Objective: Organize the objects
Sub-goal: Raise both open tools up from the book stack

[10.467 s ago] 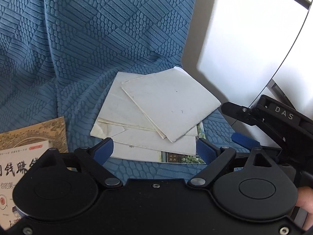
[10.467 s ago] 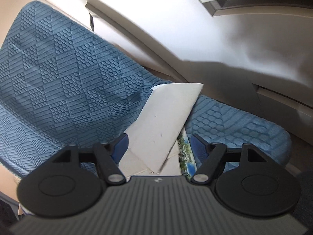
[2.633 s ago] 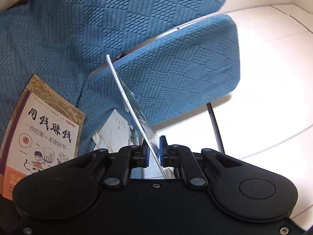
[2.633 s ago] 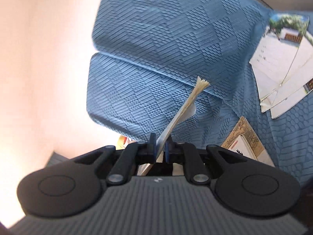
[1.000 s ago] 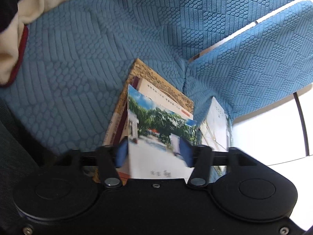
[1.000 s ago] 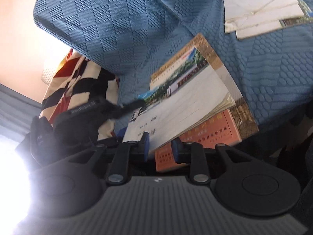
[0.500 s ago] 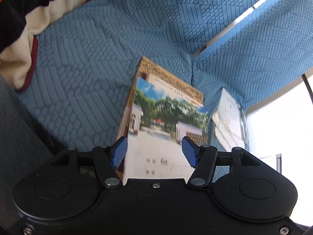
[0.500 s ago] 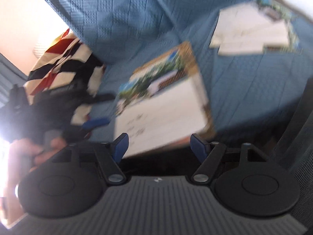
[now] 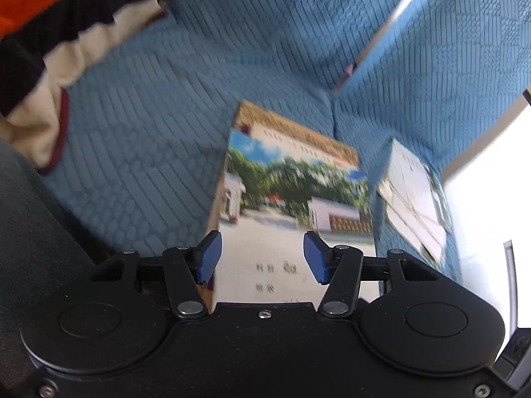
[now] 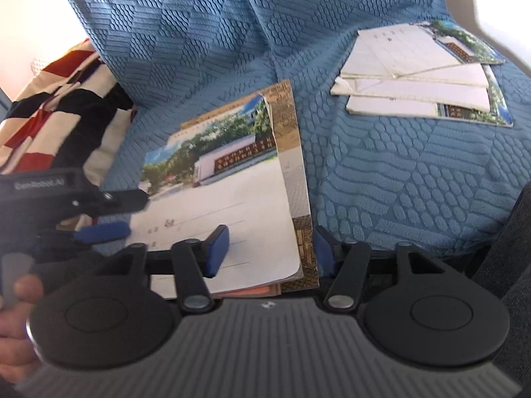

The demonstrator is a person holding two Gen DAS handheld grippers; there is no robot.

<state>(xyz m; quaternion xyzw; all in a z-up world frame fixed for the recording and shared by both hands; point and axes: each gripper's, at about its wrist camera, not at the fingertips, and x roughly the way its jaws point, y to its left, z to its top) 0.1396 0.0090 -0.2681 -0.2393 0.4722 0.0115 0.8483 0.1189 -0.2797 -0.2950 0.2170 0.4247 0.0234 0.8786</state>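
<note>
Only the right wrist view shows the left gripper (image 10: pixel 109 214) from the side, a hand (image 10: pixel 15 328) behind it, and the loose pile of booklets (image 10: pixel 421 76) spread flat; the left wrist view squeezes that pile (image 9: pixel 413 199) against the seat's bright edge. Both views show the top booklet (image 9: pixel 292 215) lying flat on a gold-bordered book (image 10: pixel 292 146), near the cushion's front edge, with bare blue fabric (image 10: pixel 398 172) between the 2 stacks. The left gripper (image 9: pixel 262 260) and right gripper (image 10: pixel 270 248) have just been narrowing, yet both stand spread over the booklet, pinching nothing. The quilted cover is ridged; a striped pillow (image 9: pixel 49 43) sits left.
</note>
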